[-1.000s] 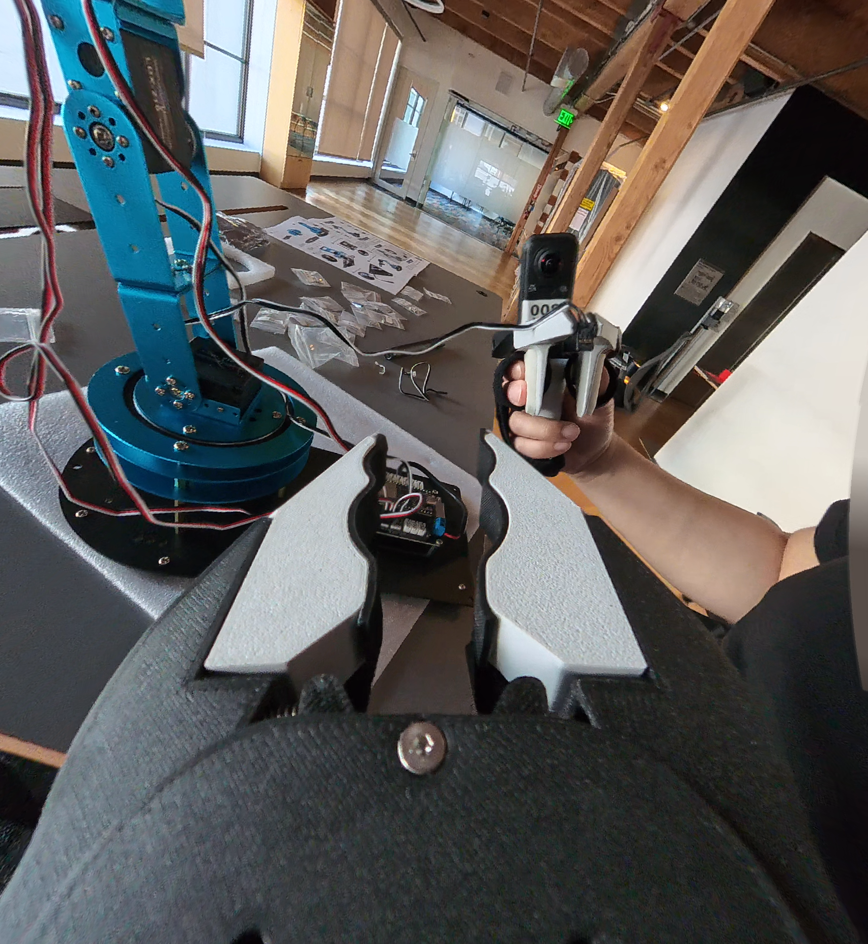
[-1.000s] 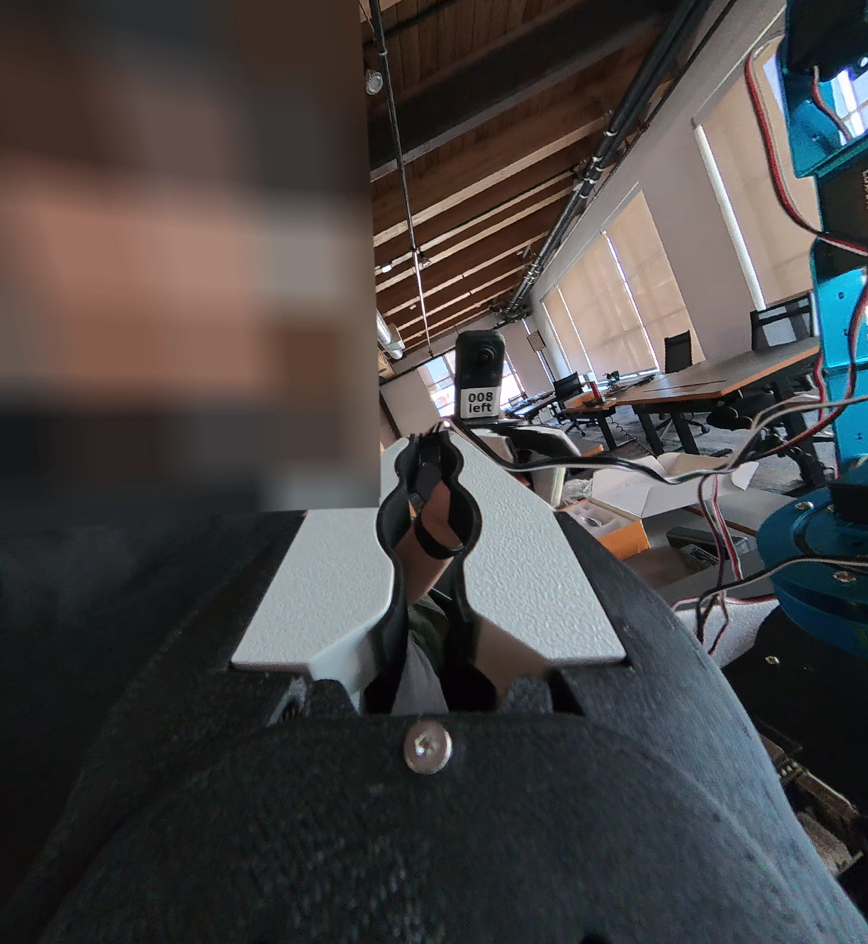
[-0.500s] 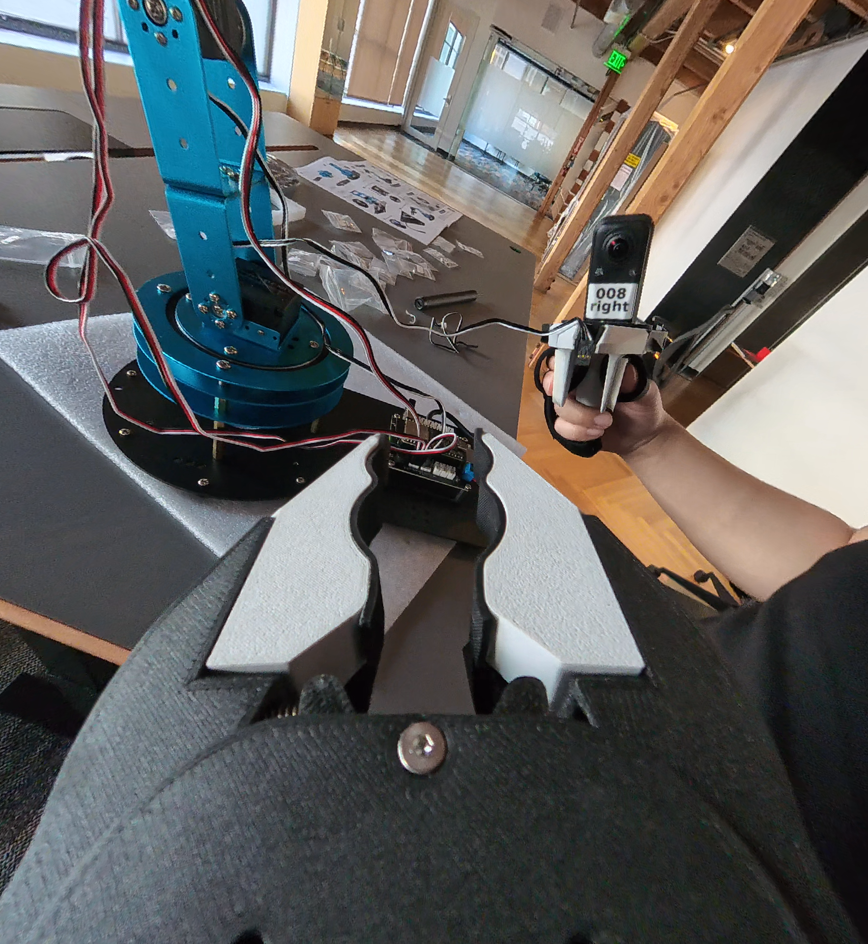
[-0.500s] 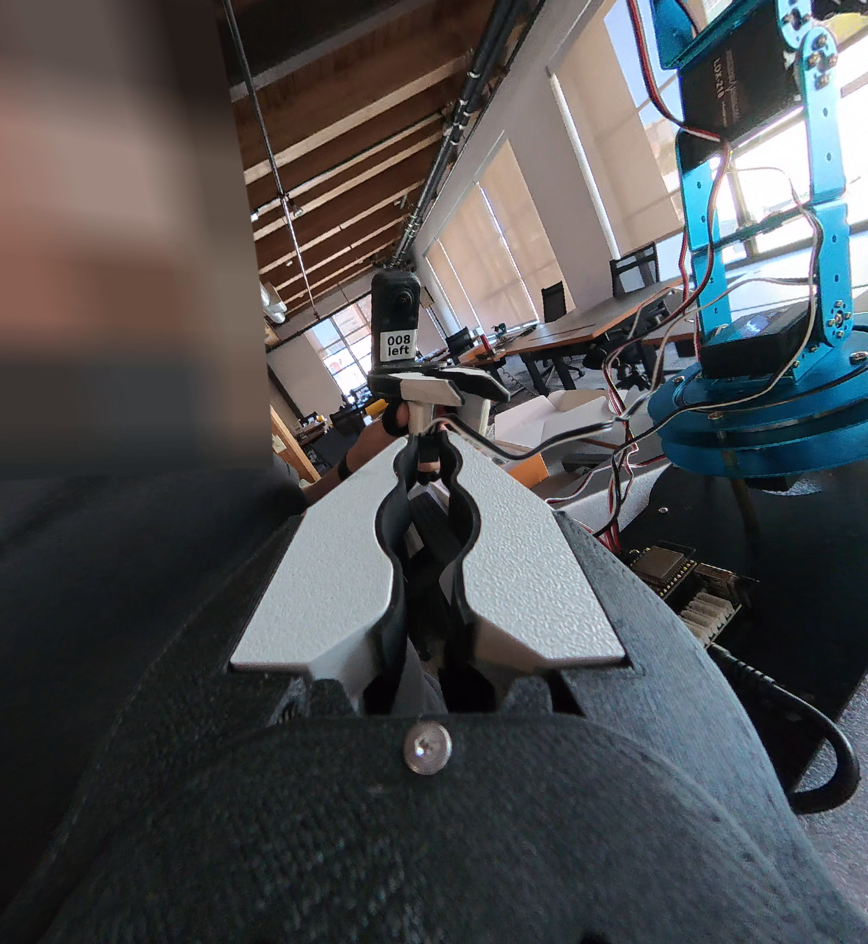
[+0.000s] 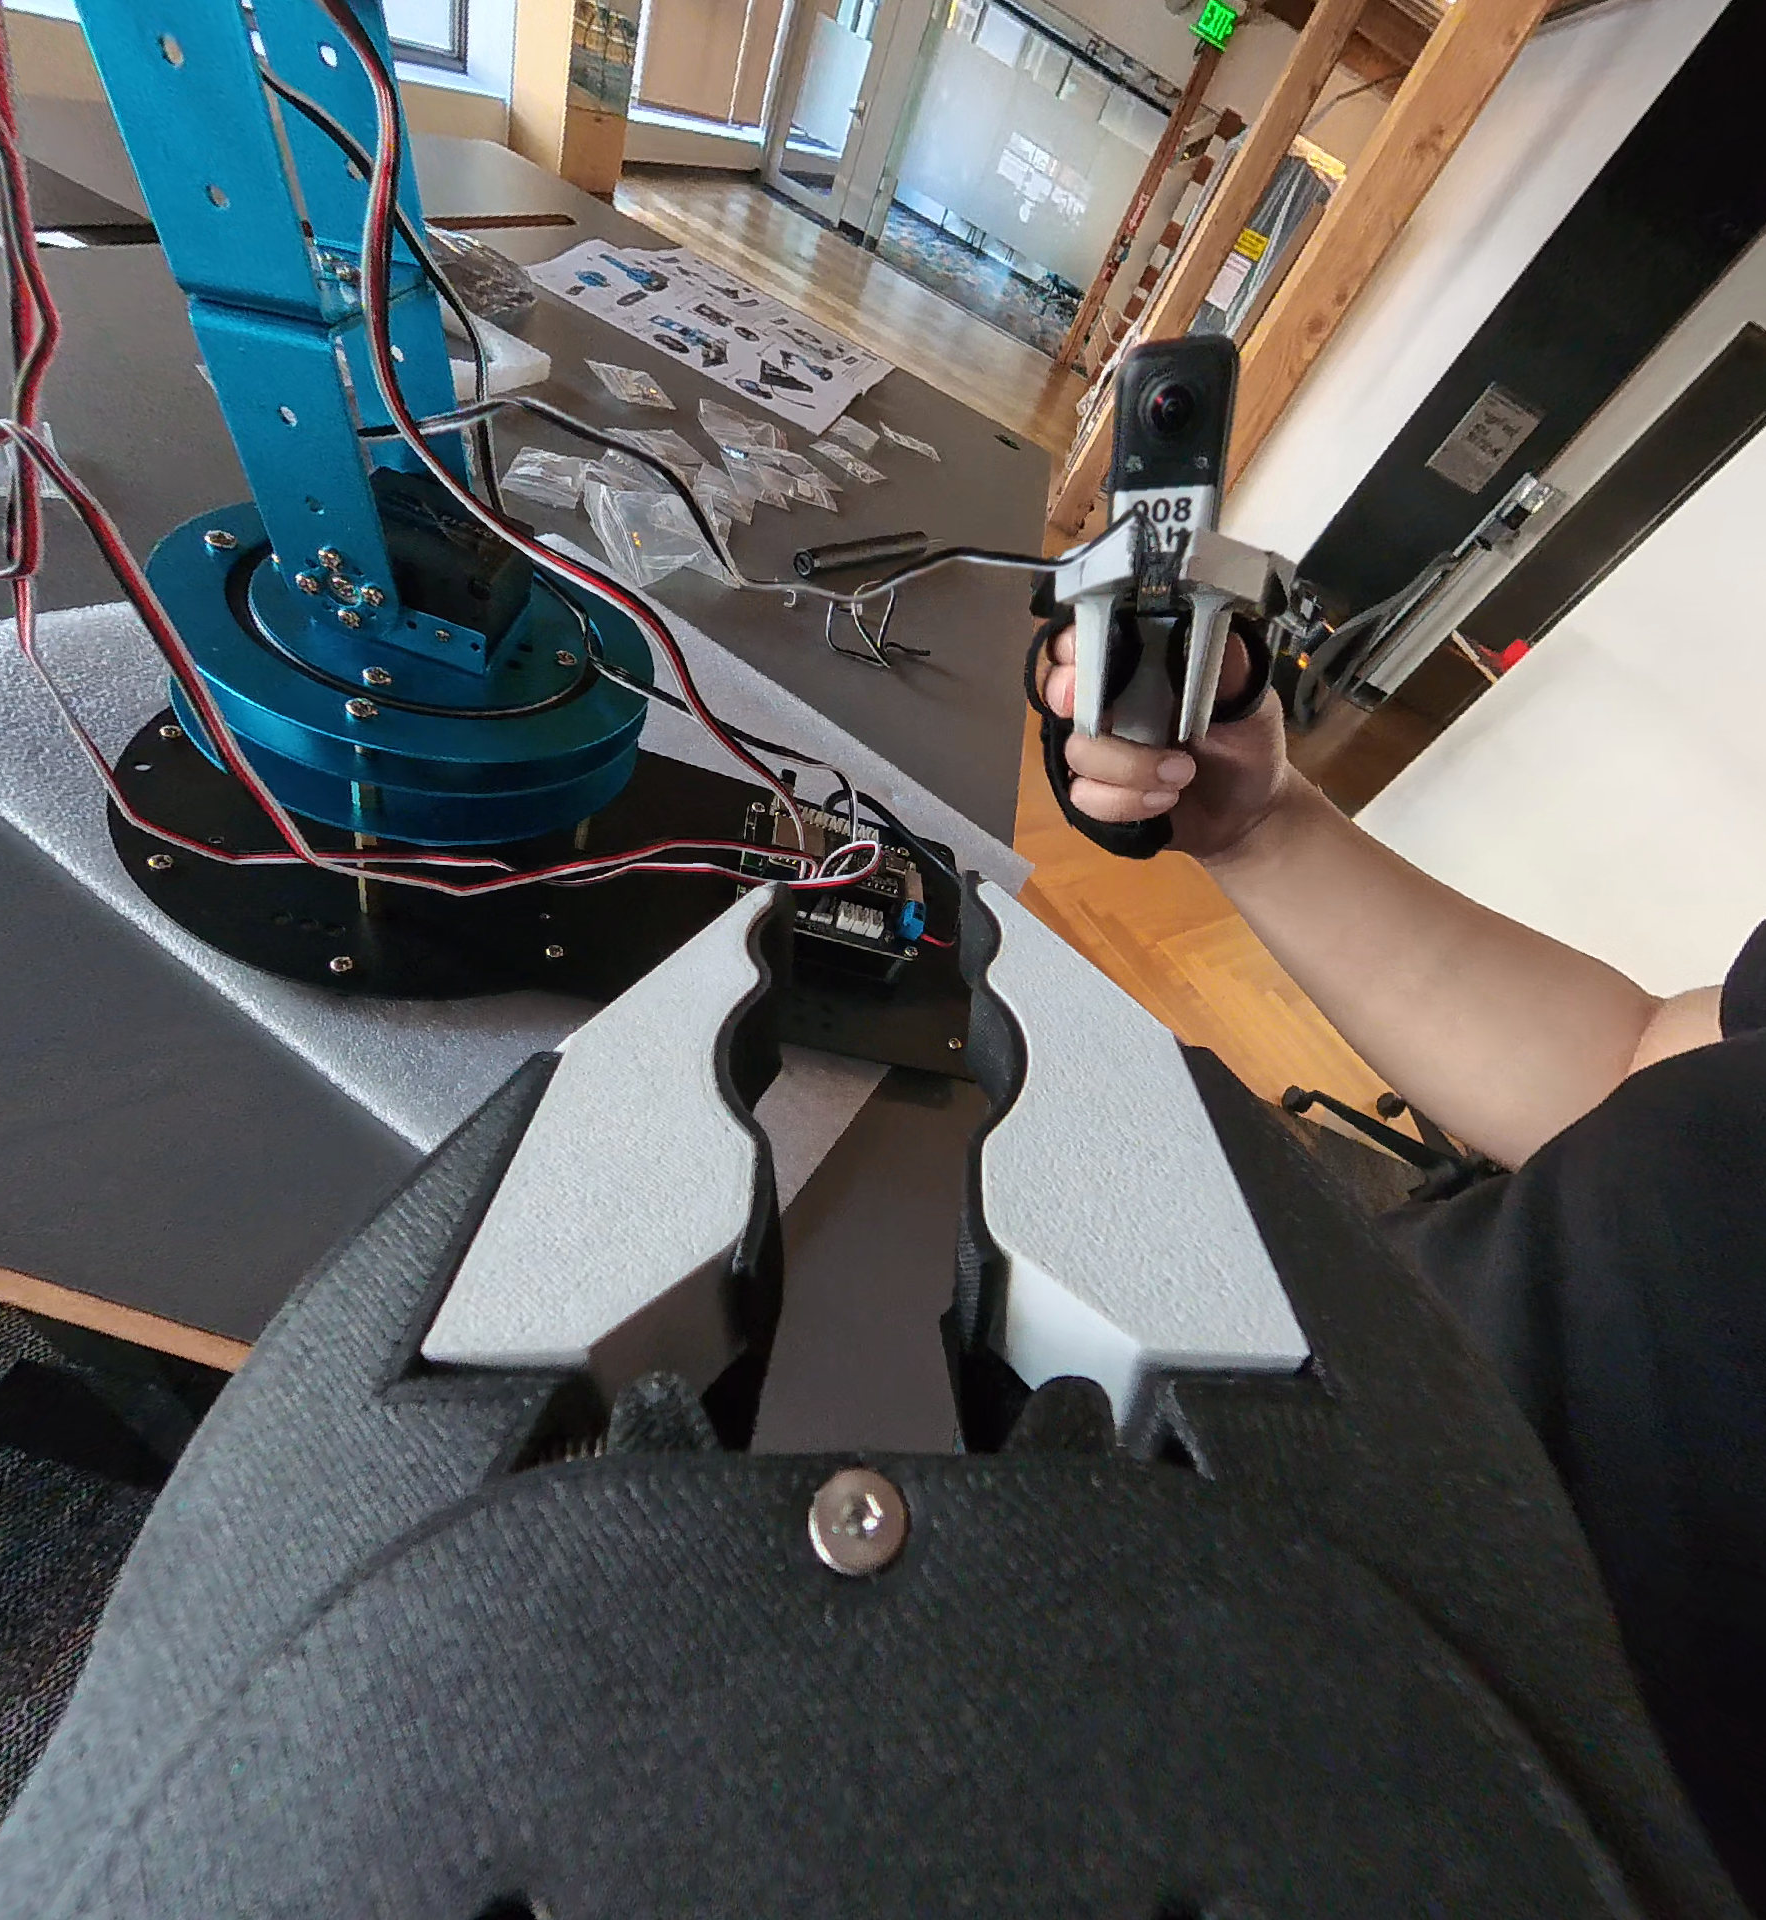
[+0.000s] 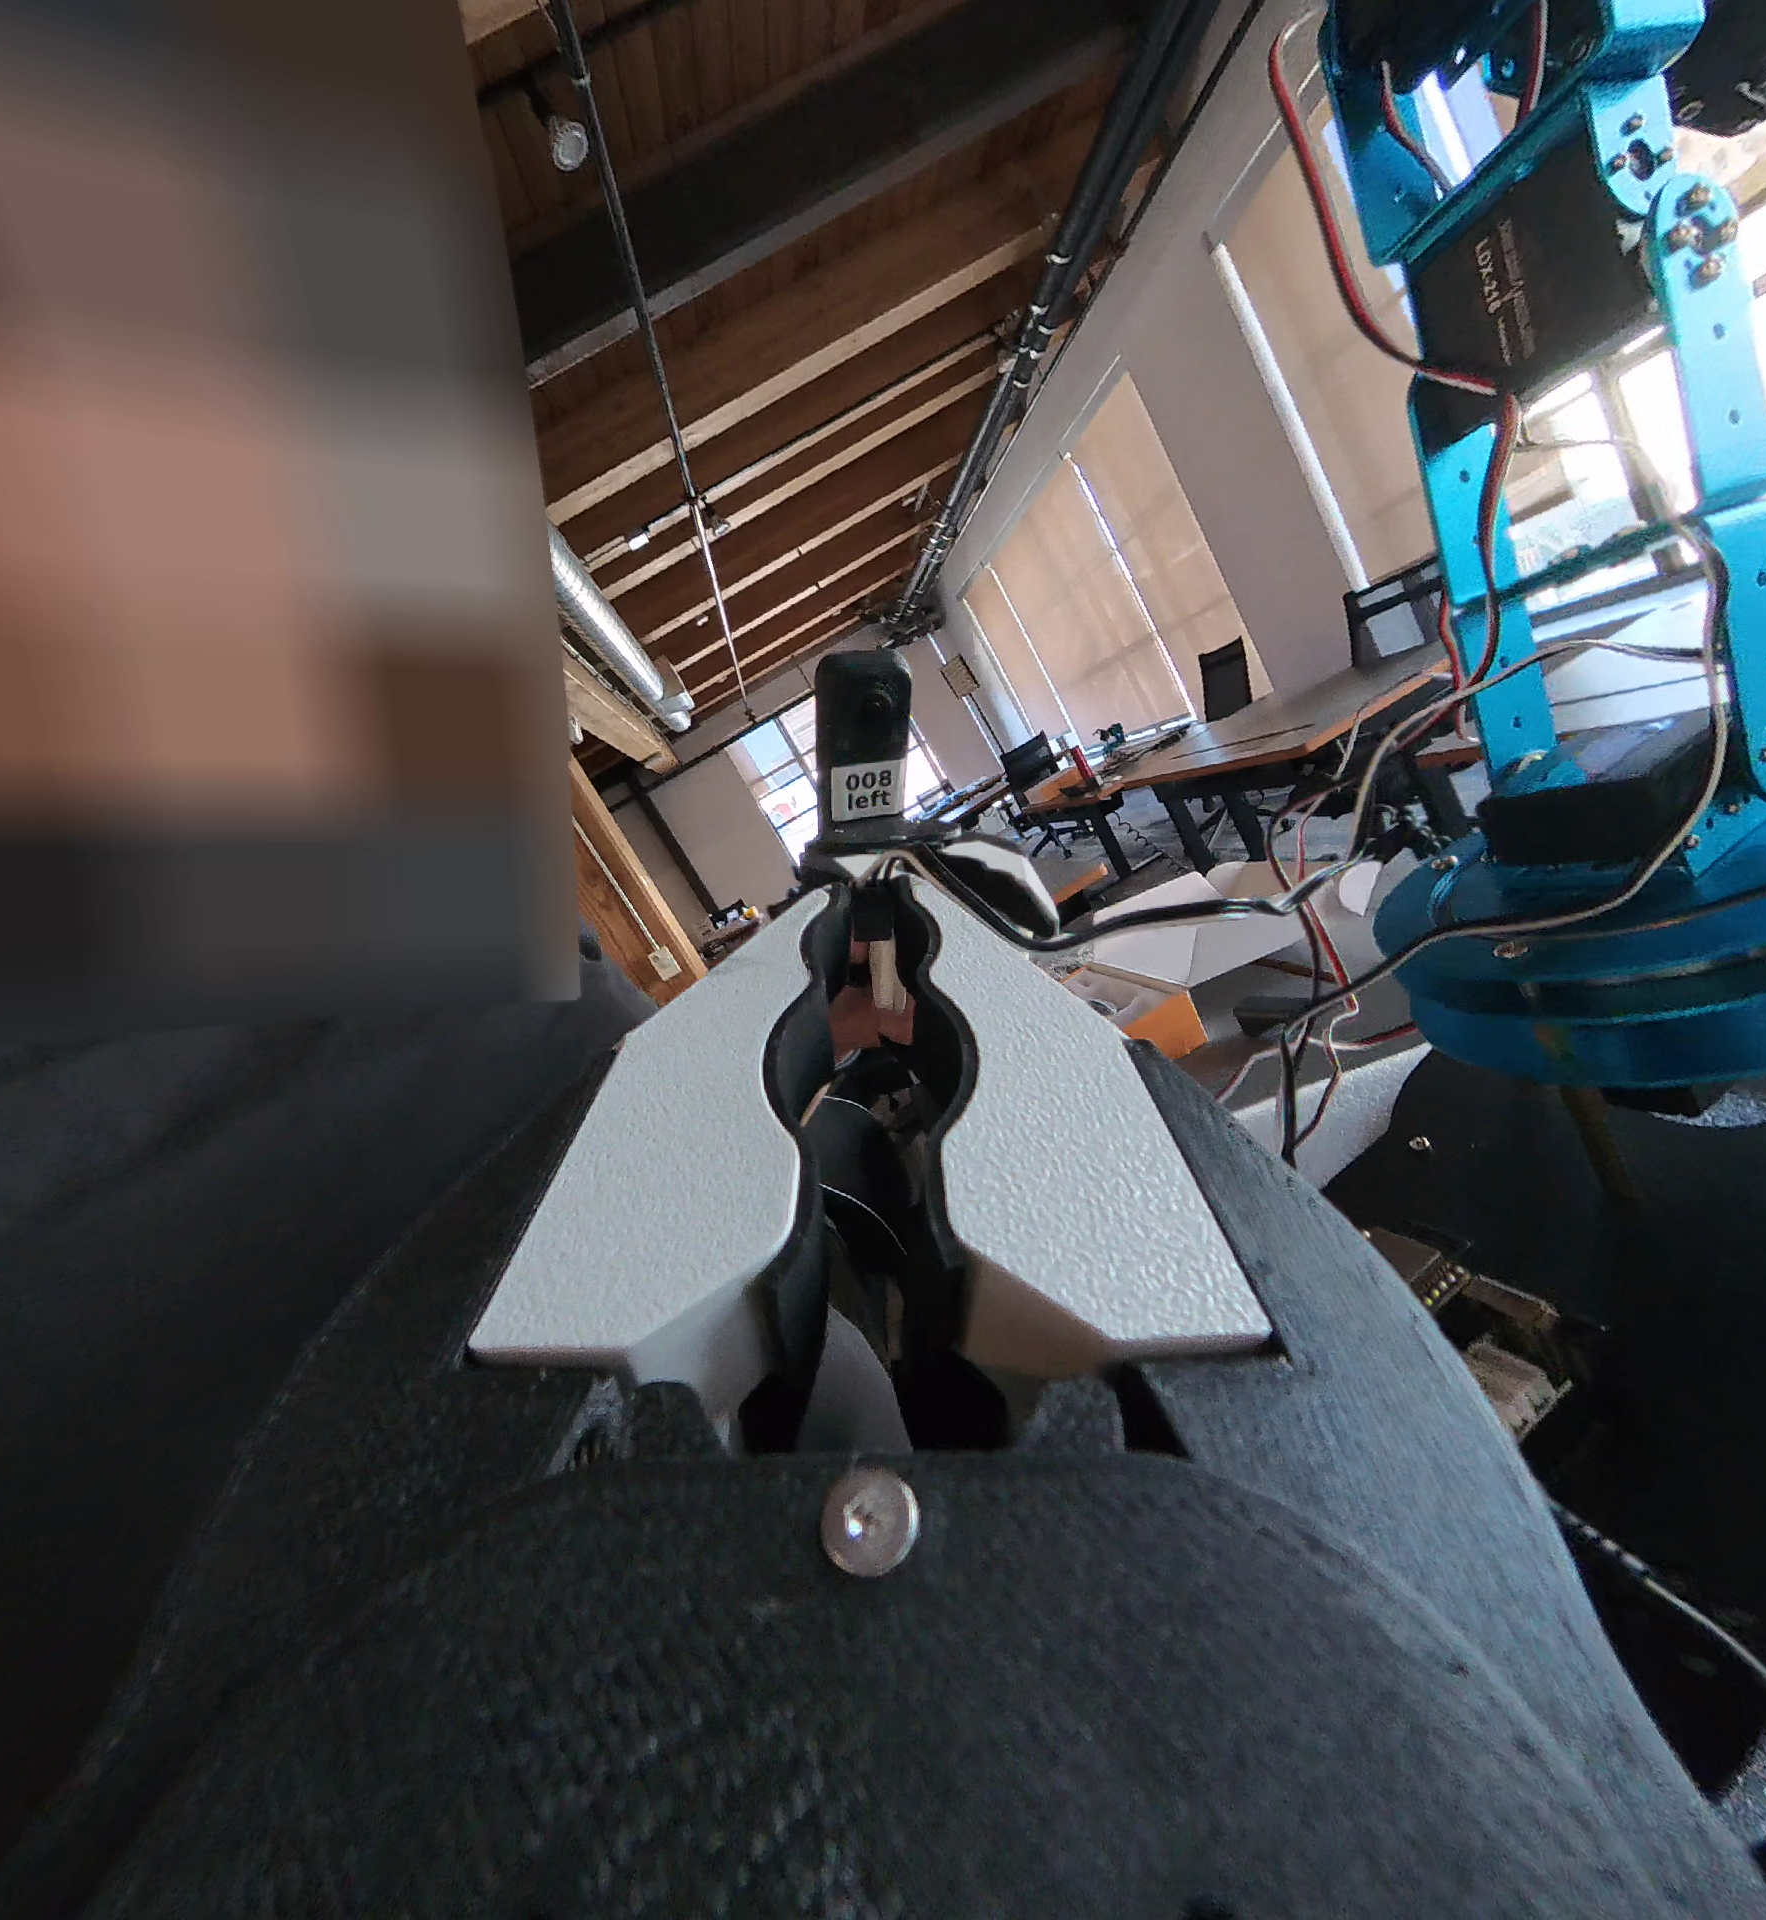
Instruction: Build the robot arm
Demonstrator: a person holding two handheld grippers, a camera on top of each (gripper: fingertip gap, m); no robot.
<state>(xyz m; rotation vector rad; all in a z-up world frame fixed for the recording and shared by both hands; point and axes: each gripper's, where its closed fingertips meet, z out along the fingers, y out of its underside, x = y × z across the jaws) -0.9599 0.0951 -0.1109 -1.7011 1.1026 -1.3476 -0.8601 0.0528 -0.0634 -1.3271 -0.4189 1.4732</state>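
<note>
A blue metal robot arm kit [image 5: 339, 436] stands on a black round baseplate [image 5: 235, 894]. A controller board [image 5: 858, 904] with red, white and black wires plugged in sits at the plate's near end. My left gripper [image 5: 868, 909] is open and empty, with its fingertips either side of the board and just above it. My right gripper [image 5: 1154, 582] is off the table's right edge. It is shut on a small black connector [image 5: 1156, 594] at the end of a black-and-white servo wire [image 5: 962, 561]. In the right wrist view the right gripper [image 6: 871, 904] pinches that wire [image 6: 1222, 912], which runs to the blue arm [image 6: 1606, 977].
The kit rests on a grey foam sheet [image 5: 79, 707] on a dark table [image 5: 79, 1122] with a wooden front edge [image 5: 79, 1314]. Small plastic parts bags [image 5: 650, 499], a printed sheet [image 5: 713, 312] and a black cylinder [image 5: 858, 551] lie behind. A person's forearm [image 5: 1430, 997] reaches in from the right. There is about 12 centimeters between the tips of the two grippers.
The left view has tilted down and now sits over the controller board. The right gripper has kept its grip on the connector, risen slightly and turned, so the blue arm shifts in its view.
</note>
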